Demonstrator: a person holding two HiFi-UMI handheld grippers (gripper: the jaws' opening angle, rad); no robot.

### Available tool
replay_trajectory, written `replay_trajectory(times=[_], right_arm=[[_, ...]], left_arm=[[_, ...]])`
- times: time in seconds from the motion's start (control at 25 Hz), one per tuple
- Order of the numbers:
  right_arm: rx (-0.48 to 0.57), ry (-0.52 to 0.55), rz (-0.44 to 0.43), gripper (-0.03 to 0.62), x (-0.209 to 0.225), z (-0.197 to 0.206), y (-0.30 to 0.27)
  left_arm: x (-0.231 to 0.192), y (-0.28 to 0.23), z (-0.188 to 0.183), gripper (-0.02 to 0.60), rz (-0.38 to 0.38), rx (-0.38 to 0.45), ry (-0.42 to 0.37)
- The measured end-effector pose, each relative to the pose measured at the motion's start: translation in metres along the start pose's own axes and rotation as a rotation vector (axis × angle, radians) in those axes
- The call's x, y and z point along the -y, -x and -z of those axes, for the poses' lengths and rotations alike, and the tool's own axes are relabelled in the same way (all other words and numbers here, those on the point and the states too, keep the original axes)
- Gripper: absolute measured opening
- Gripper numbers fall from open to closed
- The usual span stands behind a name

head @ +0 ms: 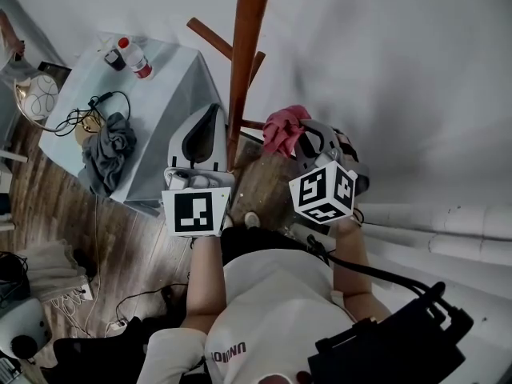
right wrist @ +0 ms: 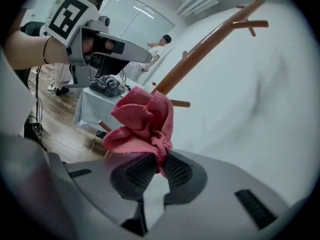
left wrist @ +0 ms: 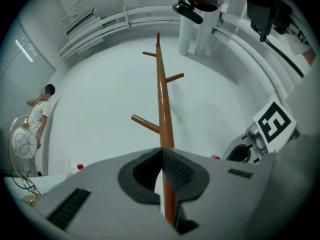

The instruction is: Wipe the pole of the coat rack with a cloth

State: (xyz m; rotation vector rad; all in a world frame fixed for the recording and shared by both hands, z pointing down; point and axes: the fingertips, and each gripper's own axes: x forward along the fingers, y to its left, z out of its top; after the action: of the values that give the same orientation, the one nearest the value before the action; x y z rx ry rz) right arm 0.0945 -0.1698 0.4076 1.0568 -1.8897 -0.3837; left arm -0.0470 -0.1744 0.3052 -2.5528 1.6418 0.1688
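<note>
The brown wooden coat rack pole [head: 242, 54] rises in the middle of the head view, with pegs [head: 210, 37] sticking out. My right gripper [head: 302, 137] is just right of the pole, shut on a bunched pink cloth [head: 282, 128]. In the right gripper view the cloth [right wrist: 145, 121] fills the space above that gripper [right wrist: 159, 166], and the pole [right wrist: 200, 51] slants behind it. My left gripper [head: 214, 110] hangs close to the pole's left side, tips together and empty. In the left gripper view the pole [left wrist: 162, 104] stands right behind that gripper [left wrist: 161, 153].
A table with a pale blue cover [head: 164, 78] stands at the left, bearing a grey garment [head: 108, 152], a red-capped bottle [head: 136, 57] and cables [head: 96, 106]. A fan [head: 36, 94] is beyond it. White rolls [head: 448, 230] lie at the right. A person [left wrist: 39, 111] stands far off.
</note>
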Motion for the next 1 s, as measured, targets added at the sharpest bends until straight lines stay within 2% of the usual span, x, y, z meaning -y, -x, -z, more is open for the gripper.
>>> replay_trajectory(times=[0.24,0.52,0.8,1.0], right_arm=[[0.012,-0.030,0.066,0.048,0.026,0.002,0.007],[0.125,-0.045,0.158,0.048,0.055,-0.032,0.006],[0.281,-0.136,0.161,0.048,0.072,-0.073,0.001],[0.314,-0.140,0.126,0.048,0.067,-0.085,-0.008]], left_arm=[[0.000,-0.001,-0.003,0.012,0.000,0.002,-0.020],[-0.005,-0.001,-0.008,0.013,-0.009,-0.001,-0.044],[-0.009,-0.003,-0.012,0.012,-0.007,0.000,-0.064],[-0.017,-0.005,-0.013,0.013,-0.024,-0.007,-0.068]])
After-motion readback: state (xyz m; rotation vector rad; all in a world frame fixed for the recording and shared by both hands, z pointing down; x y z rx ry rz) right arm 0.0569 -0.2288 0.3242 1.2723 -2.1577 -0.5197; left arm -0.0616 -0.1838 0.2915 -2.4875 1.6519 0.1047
